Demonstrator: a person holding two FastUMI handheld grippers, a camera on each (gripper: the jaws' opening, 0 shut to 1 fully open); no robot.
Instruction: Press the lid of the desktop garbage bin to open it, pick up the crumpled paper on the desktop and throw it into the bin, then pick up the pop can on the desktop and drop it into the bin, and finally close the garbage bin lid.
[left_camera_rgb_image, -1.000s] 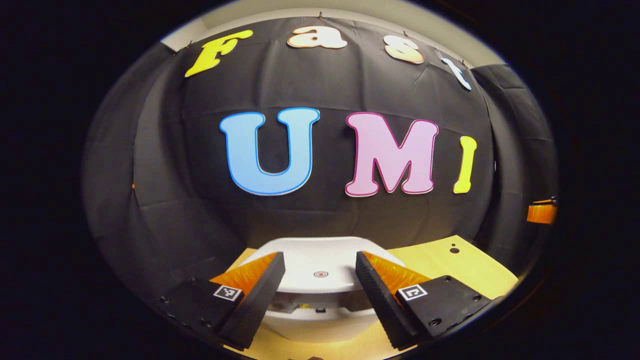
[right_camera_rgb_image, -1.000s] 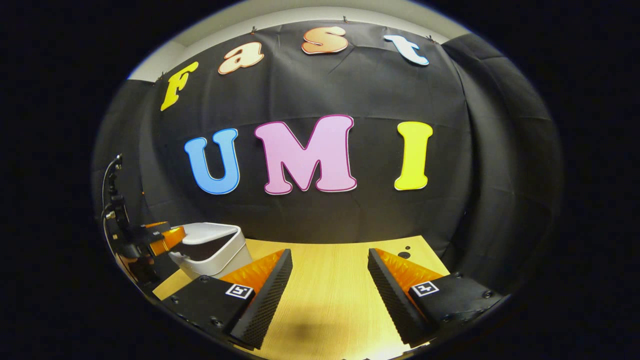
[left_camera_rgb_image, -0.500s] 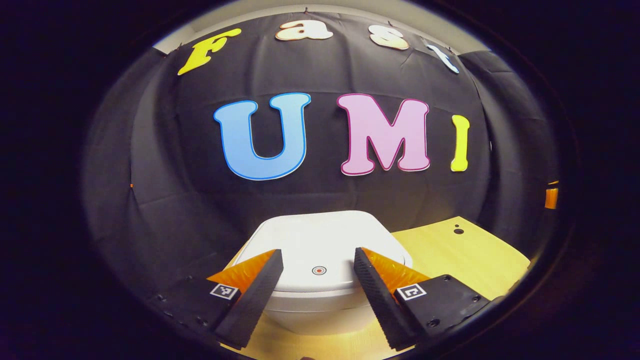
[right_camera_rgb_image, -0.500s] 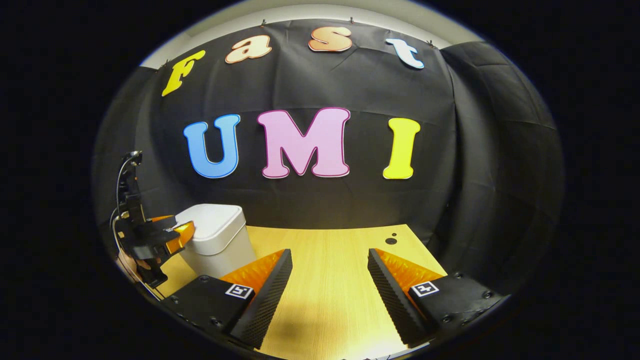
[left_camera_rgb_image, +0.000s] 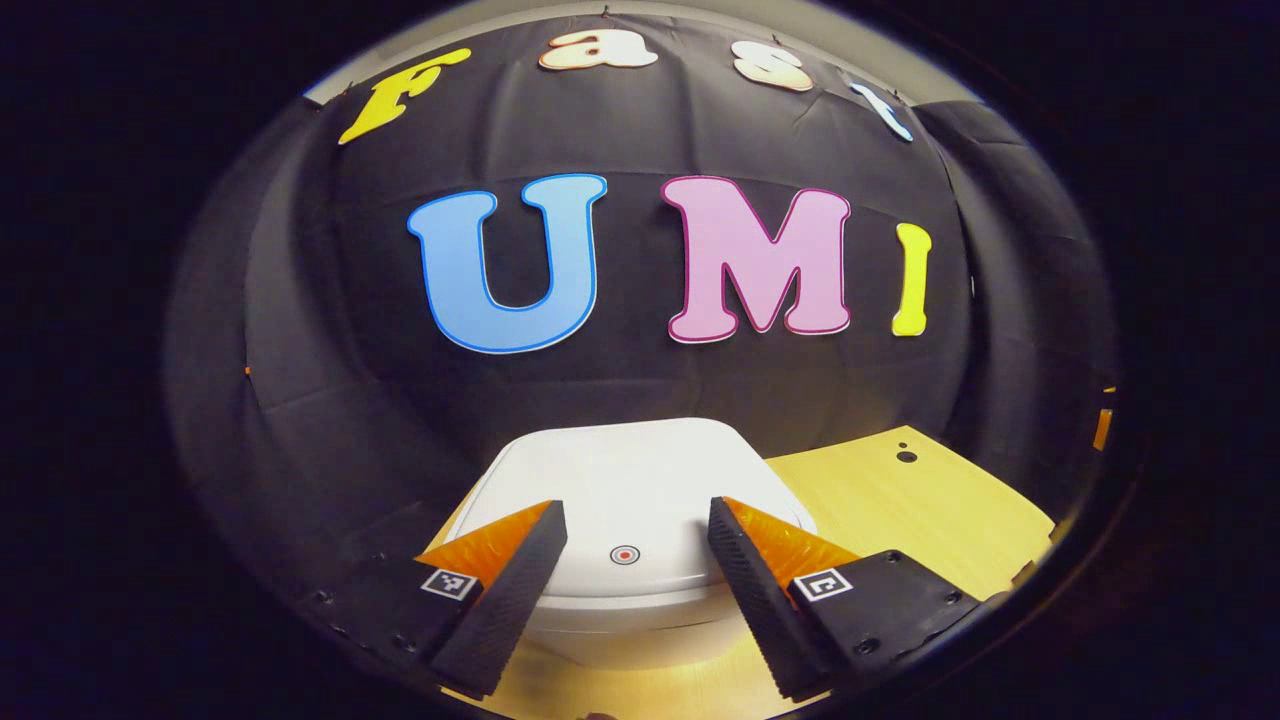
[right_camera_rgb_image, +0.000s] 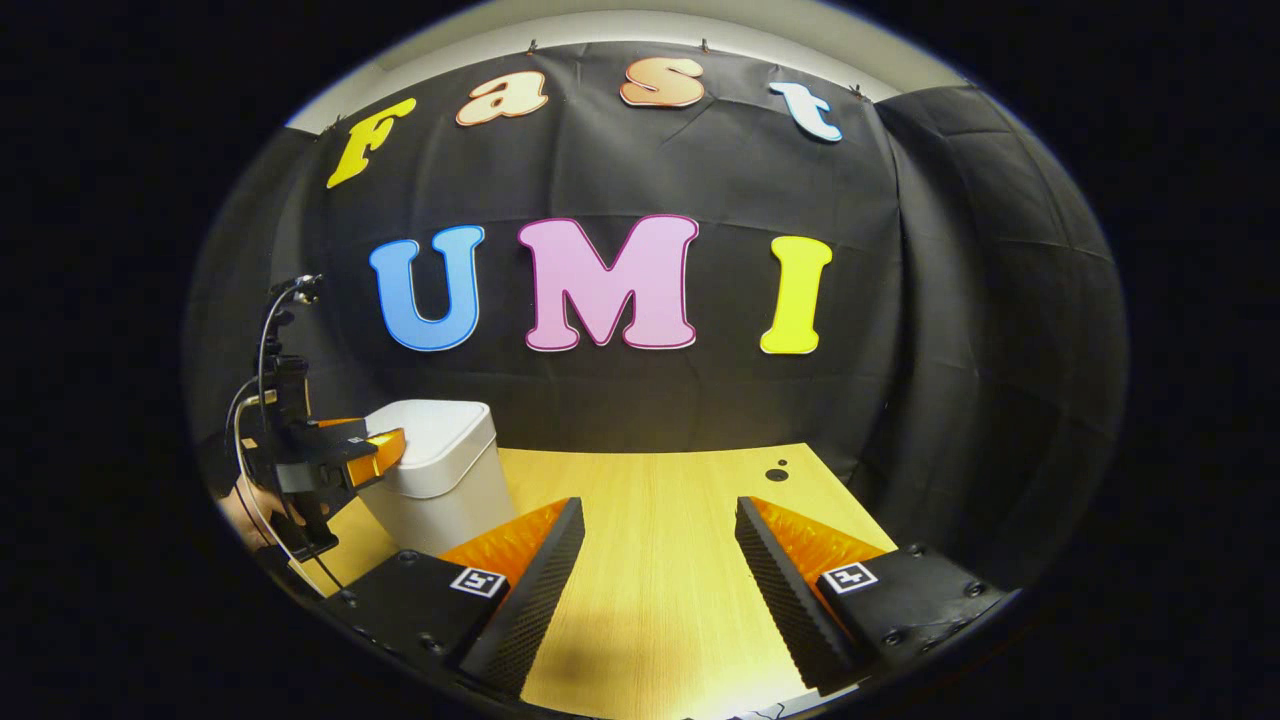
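**Left gripper view: lid down, my tool spread over its front edge**

Left gripper view, nearest first: my left tool (left_camera_rgb_image: 632, 520) stands spread wide with nothing held, its two fingers straddling the front of the lid (left_camera_rgb_image: 630, 490). Between them, a small round red mark (left_camera_rgb_image: 624, 554) sits near the lid's front edge, which I take to be the press point. The lid looks shut and flat on the garbage bin (left_camera_rgb_image: 625, 630), whose white wall shows just beneath. Beyond it to the right runs the wooden surface (left_camera_rgb_image: 930, 510), then the black wall.

I judge the bin to be light, hard plastic with a smooth, slippery shell, likely to skid or tip if I shove it sideways. A straight downward push on the mark with one fingertip suits it better than any pinch, and it should need little force.

Right gripper view: my right tool (right_camera_rgb_image: 650, 530) also stands spread apart and carries nothing, hovering over bare surface (right_camera_rgb_image: 650, 500). Farther off at the left stands the bin (right_camera_rgb_image: 440, 480), lid down, with the left tool (right_camera_rgb_image: 385, 447) at its near edge and a hand (right_camera_rgb_image: 245, 510) behind it.

I see no paper or can out on the surface, so I judge the task about finished.
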